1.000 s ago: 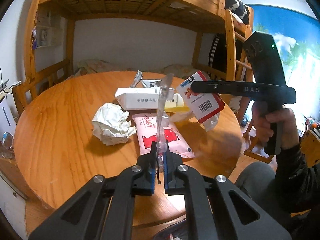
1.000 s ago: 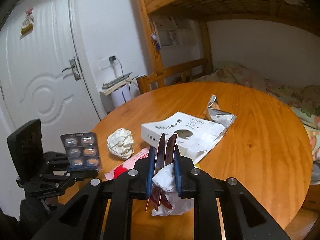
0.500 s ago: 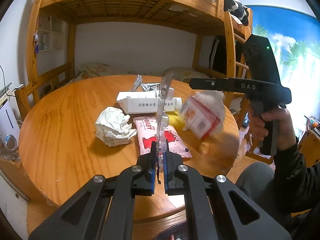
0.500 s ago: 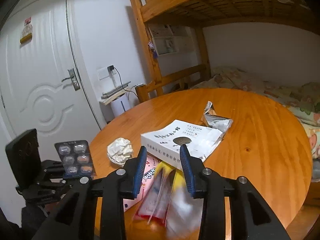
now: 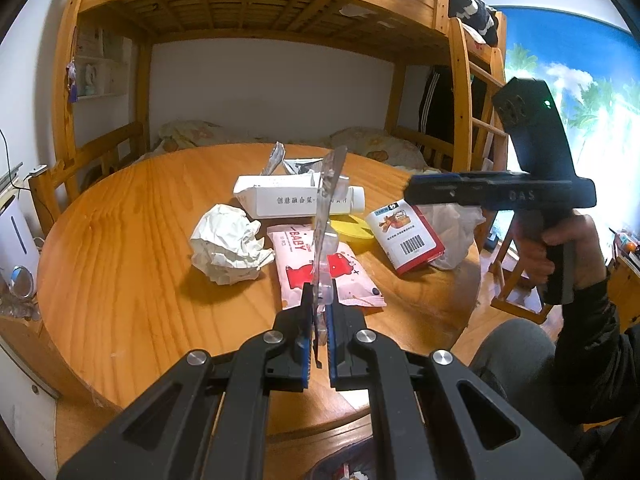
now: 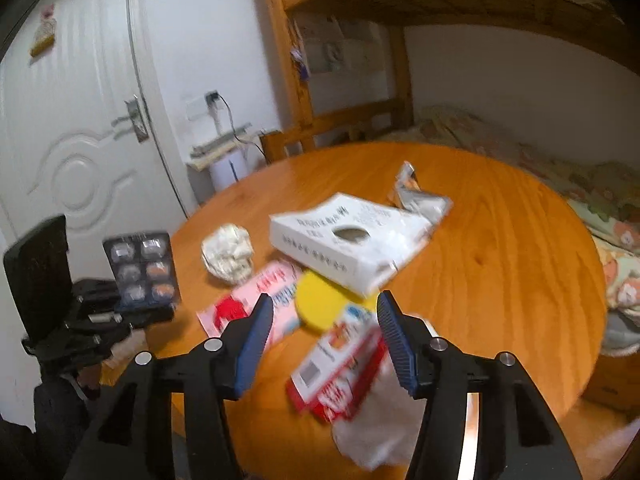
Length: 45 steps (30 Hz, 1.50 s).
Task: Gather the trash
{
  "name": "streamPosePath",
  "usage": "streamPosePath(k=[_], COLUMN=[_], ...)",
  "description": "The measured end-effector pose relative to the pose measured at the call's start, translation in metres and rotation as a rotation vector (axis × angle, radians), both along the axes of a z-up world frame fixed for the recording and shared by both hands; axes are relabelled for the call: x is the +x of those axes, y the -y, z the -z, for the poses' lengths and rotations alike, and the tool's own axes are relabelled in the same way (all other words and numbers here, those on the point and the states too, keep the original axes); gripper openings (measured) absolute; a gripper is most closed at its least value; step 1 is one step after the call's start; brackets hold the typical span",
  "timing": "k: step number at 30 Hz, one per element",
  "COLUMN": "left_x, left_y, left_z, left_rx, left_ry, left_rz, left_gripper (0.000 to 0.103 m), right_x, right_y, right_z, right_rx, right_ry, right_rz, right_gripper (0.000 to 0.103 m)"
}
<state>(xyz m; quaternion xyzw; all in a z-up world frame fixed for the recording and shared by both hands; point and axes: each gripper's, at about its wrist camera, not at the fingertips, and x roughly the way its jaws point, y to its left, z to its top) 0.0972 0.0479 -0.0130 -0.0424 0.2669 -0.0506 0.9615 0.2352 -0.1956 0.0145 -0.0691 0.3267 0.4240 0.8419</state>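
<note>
My left gripper [image 5: 319, 312] is shut on a pill blister pack [image 5: 326, 216], held upright on edge above the round wooden table [image 5: 120, 248]; the pack also shows in the right wrist view [image 6: 140, 272]. My right gripper [image 6: 324, 320] is open and empty above the table's near right edge. Below it lie a red-and-white snack wrapper [image 6: 340, 368] and a white plastic bag [image 6: 380, 432]; the wrapper also shows in the left wrist view [image 5: 408, 236]. A crumpled paper ball [image 5: 226, 244], a pink "BABY" packet [image 5: 320, 268], a yellow lid [image 5: 352, 232], a white box [image 5: 288, 200] and a foil wrapper [image 5: 280, 160] lie mid-table.
A wooden bunk bed [image 5: 256, 8] stands behind the table with bedding [image 5: 360, 148] beneath. A white door [image 6: 72, 120] and a white appliance [image 5: 16, 240] are to the left. The person's knee [image 5: 516, 348] is at the table's right edge.
My right gripper opened and let go of the snack wrapper and plastic bag, which dropped onto the table's right edge. My left gripper stayed shut on the blister pack.
</note>
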Motion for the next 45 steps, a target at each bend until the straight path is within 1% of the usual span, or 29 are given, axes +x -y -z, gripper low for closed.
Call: streamPosePath(k=[3,5,6,7,10,11,12,13,14,16,17,18,20,28,33,45], left_x=[0.000,-0.001,-0.001,-0.002,-0.002,-0.003,-0.003,-0.003,-0.004,-0.004,-0.005,-0.006,-0.008,-0.012,-0.018,-0.038], left_y=[0.002,0.003,0.003,0.004,0.004,0.004,0.005,0.005,0.005,0.005,0.004,0.003,0.001,0.002,0.001,0.018], left_z=[0.001,0.000,0.000,-0.001,0.000,0.000,0.001,0.001,0.001,0.001,0.001,0.000,0.000,-0.001,-0.002,-0.003], left_rx=[0.006,0.007,0.007,0.008,0.010,0.010,0.012,0.012,0.012,0.012,0.011,0.009,-0.001,-0.005,-0.013,-0.009], left_ry=[-0.006,-0.005,-0.004,-0.003,-0.003,-0.004,-0.005,-0.005,-0.005,-0.004,-0.003,-0.002,0.003,0.010,0.018,0.004], left_rz=[0.003,0.005,0.006,0.007,0.008,0.008,0.007,0.007,0.007,0.005,0.003,0.001,0.000,0.002,0.011,0.031], left_gripper=[0.007,0.007,0.007,0.007,0.007,0.007,0.007,0.007,0.007,0.007,0.007,0.007,0.007,0.007,0.007,0.007], right_x=[-0.007,-0.016,-0.019,-0.021,-0.025,-0.025,-0.024,-0.021,-0.020,-0.020,-0.020,-0.019,-0.020,-0.036,-0.049,-0.083], right_y=[-0.002,-0.009,-0.011,-0.013,-0.018,-0.020,-0.021,-0.021,-0.022,-0.021,-0.019,-0.015,-0.012,-0.011,-0.003,0.016], right_z=[0.008,0.016,0.019,0.023,0.031,0.033,0.033,0.034,0.034,0.032,0.030,0.026,0.019,0.002,-0.010,-0.010], right_rx=[-0.072,-0.164,-0.185,-0.202,-0.210,-0.217,-0.210,-0.183,-0.177,-0.171,-0.156,-0.129,-0.104,-0.040,0.003,0.050], right_ry=[-0.006,0.028,0.035,0.032,0.017,0.018,0.023,0.011,0.006,0.029,0.029,0.023,0.032,0.064,0.082,0.068], right_rz=[0.006,0.023,0.025,0.020,-0.001,0.000,0.009,0.021,0.023,0.025,0.025,0.021,0.010,-0.040,-0.056,-0.076], right_gripper=[0.058,0.058,0.059,0.059,0.059,0.056,0.050,0.048,0.043,0.033,0.023,0.016,0.011,0.007,0.007,0.006])
